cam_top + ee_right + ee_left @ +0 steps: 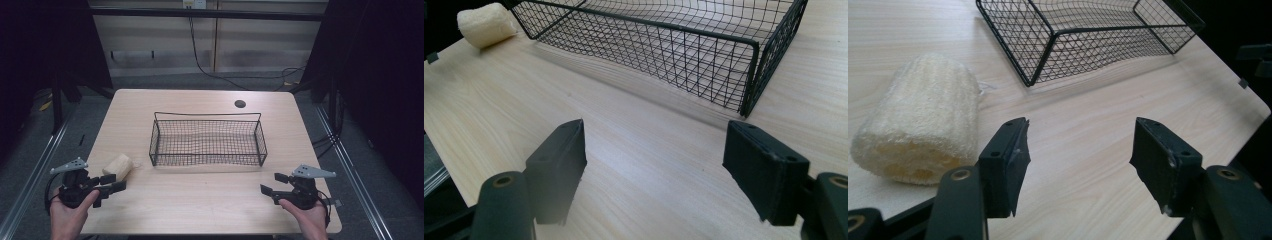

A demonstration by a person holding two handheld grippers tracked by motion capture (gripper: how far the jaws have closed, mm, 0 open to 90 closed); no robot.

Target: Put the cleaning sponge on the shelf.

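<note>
A: Both tools first. The left gripper (114, 186) has its jaws spread with nothing between them, and the right gripper (274, 184) is spread and empty too.

B: So how far along is the job?

A: Barely begun, I'd judge. The table (210, 205) carries a wire basket (208, 141) with nothing in it, and the loofah sponge (117, 165) lies on the wood just beside the basket's left end, close ahead of the left gripper. Grasping and placing are both left.

B: And the hands?

A: Each rests low at the near edge, left hand (67, 212) and right hand (311, 216), jaws pointing inward.
</note>
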